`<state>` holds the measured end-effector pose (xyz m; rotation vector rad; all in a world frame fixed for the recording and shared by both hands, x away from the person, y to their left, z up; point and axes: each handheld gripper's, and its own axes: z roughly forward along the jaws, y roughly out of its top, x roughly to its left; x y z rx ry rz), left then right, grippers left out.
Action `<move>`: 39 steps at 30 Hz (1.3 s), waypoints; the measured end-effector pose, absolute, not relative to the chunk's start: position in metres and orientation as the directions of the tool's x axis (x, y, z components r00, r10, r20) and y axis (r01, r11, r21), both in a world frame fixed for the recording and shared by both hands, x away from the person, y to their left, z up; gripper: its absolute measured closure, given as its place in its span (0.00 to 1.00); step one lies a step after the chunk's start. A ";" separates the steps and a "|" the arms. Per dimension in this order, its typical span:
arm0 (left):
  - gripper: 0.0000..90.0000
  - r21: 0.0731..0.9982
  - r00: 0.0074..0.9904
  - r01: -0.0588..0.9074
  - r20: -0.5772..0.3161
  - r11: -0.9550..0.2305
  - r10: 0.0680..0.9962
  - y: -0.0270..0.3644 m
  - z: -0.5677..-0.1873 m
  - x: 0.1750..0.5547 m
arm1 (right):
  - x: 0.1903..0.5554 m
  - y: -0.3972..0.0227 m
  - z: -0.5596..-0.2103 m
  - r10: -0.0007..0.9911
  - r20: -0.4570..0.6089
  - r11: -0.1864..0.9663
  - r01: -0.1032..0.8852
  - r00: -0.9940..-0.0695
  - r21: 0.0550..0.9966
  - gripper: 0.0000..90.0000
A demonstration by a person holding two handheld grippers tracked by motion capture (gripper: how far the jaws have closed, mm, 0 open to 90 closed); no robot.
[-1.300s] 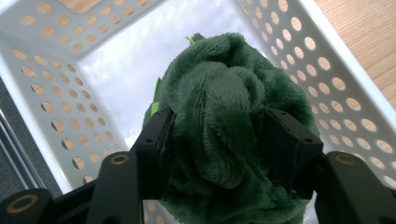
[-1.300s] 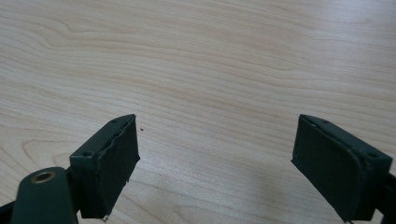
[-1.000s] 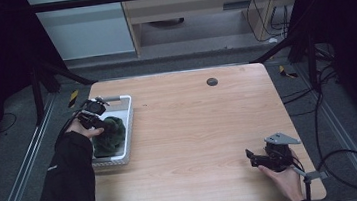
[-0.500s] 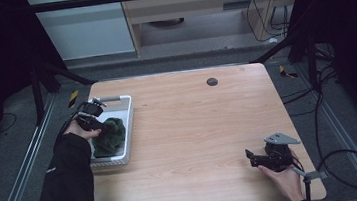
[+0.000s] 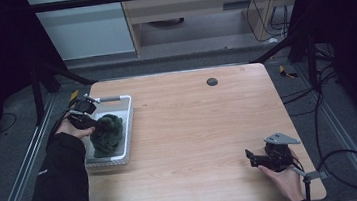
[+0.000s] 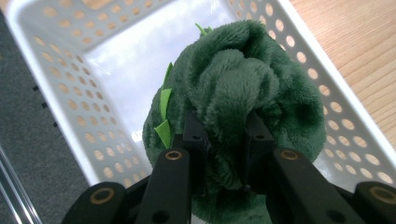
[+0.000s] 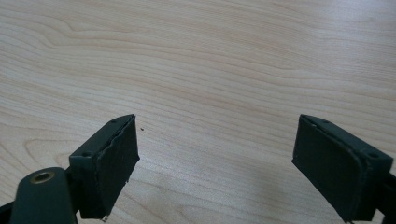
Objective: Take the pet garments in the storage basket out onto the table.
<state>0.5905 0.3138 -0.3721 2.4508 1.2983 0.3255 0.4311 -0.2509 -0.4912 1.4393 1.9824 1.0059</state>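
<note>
where pinched, plush toy [image 6: 243,88] half-hidden

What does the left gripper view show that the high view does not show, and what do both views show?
Left gripper view alone: the left gripper is shut on a fold of the green plush toy, light green spikes stand on the toy's side, and round holes run through the white basket walls.

High view alone: the whole wooden table, a dark round spot near its far edge, and the right gripper, open, low over the bare wood near the right corner.

Both: the toy in the basket at the table's left side, held by the left gripper.
</note>
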 end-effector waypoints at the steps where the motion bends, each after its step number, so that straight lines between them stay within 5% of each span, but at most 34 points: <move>1: 0.83 0.411 0.556 0.748 0.040 -0.521 0.830 0.315 -0.369 0.590 | 0.431 -0.251 -0.491 0.945 0.034 0.173 0.585 -0.325 0.792 0.16; 39: 0.84 0.504 0.694 0.590 0.083 -0.631 0.715 0.317 -0.277 0.538 | 0.431 -0.251 -0.491 0.945 0.030 0.176 0.584 -0.324 0.792 0.16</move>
